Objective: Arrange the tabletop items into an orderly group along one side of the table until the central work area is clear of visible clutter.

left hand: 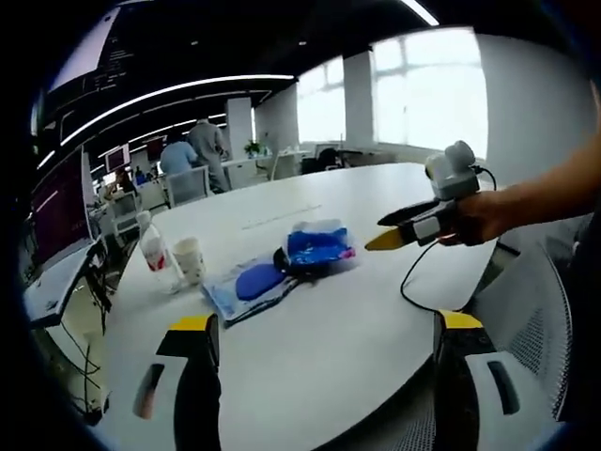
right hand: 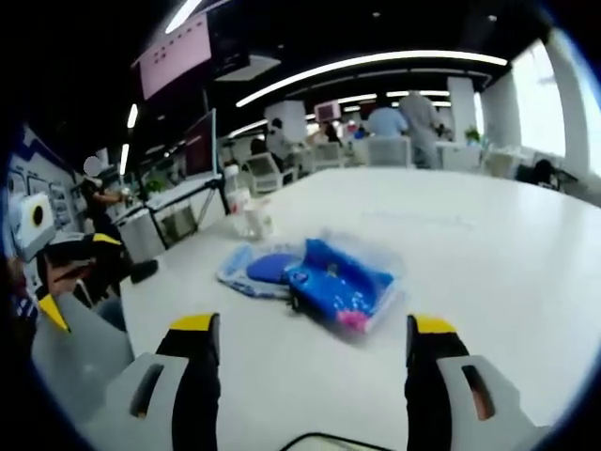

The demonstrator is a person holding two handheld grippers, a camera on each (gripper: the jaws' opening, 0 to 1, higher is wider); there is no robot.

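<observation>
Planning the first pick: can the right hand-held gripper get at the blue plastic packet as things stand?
Probably yes: the right hand-held gripper is open, and bare table lies between it and the blue plastic packet.

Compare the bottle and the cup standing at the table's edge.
The bottle is taller and slimmer than the cup. The bottle is clear plastic with a red label; the cup is opaque and pale with a faint print. The bottle is capped, while the cup is open-topped. Both stand upright, side by side, near the table edge beyond the blue bags.
</observation>
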